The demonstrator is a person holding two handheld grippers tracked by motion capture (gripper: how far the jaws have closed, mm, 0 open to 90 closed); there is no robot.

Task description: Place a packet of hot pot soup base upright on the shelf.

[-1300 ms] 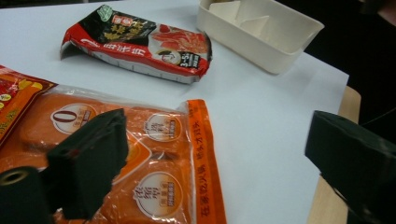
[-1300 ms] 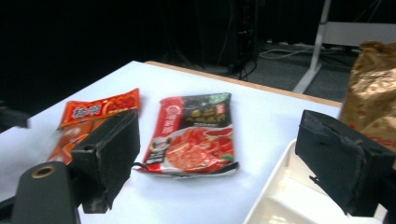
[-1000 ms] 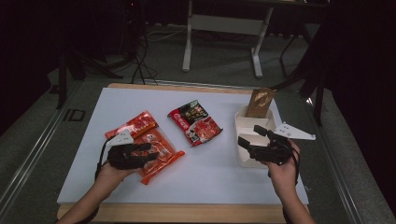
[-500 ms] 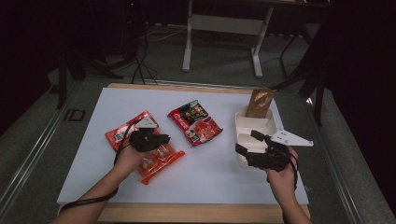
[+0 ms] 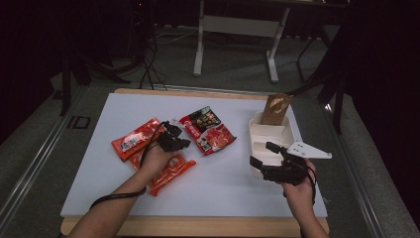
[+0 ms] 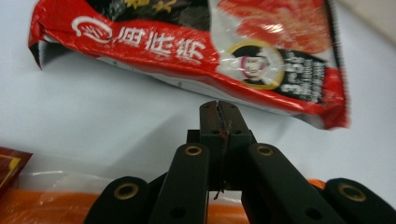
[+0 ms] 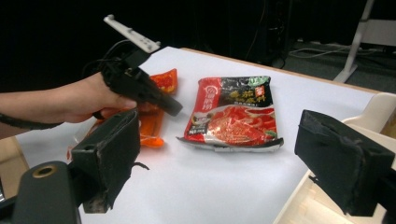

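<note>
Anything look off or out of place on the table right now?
Nothing spilled or damaged. The three sauce packets lie scattered at odd angles, and a brown packet stands on end in the white tray.

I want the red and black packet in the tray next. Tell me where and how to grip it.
Grip the red and black packet by its near crimped edge, coming in low from the person's side. The packet lies flat on the table, but in the right gripper view that edge curls slightly up, which probably leaves room for one finger under it. The left gripper, shut and empty, points at it and is nearest.
</note>
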